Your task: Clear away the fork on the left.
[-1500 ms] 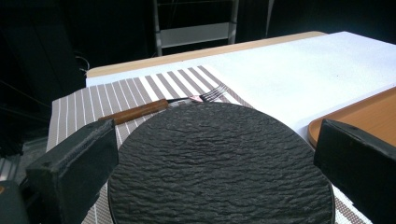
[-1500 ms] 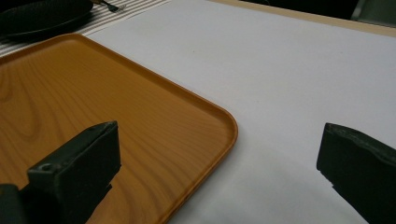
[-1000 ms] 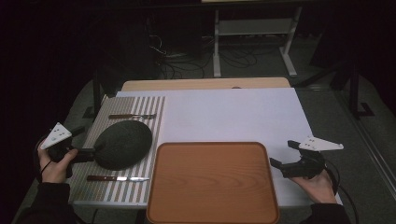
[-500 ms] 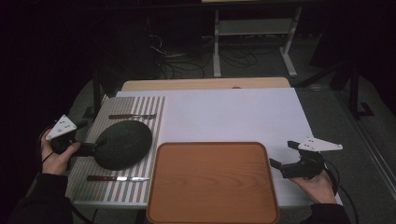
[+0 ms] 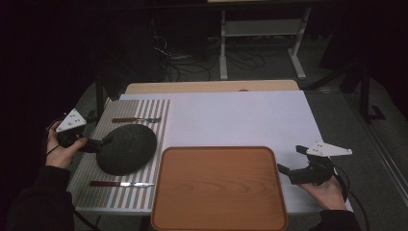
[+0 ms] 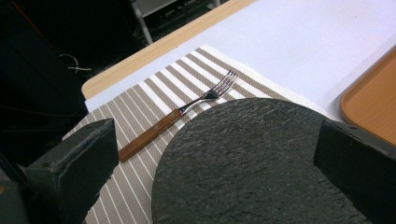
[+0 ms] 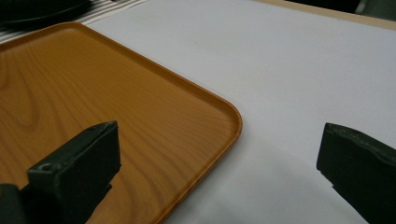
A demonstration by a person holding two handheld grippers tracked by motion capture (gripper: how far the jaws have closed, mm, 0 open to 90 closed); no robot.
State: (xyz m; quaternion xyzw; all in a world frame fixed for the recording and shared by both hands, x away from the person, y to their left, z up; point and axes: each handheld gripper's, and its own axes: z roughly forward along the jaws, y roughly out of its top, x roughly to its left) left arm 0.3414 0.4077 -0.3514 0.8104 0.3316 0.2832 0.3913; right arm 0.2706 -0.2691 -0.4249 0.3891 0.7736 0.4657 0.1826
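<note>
A round dark slate plate point(image 5: 127, 149) lies on a striped placemat point(image 5: 144, 108) at the left of the table. My left gripper point(image 5: 98, 143) is at the plate's left edge. In the left gripper view its jaws stand wide apart, open, either side of the plate point(image 6: 252, 158). A wooden-handled fork point(image 5: 136, 120) lies beyond the plate, and a knife point(image 5: 120, 184) lies in front of it. My right gripper point(image 5: 291, 159) hovers open just right of the wooden tray point(image 5: 219, 187), whose far right corner point(image 7: 205, 107) lies between the jaws.
A white sheet point(image 5: 240, 120) covers the table's middle and right. A strip of bare wooden tabletop point(image 5: 211, 86) shows at the far edge. Beyond the table stand a metal rack point(image 5: 262, 29) and loose cables on the floor.
My left gripper has moved a little away from the person and to the right, along the plate's left edge. The plate, tray and right gripper have stayed put.
</note>
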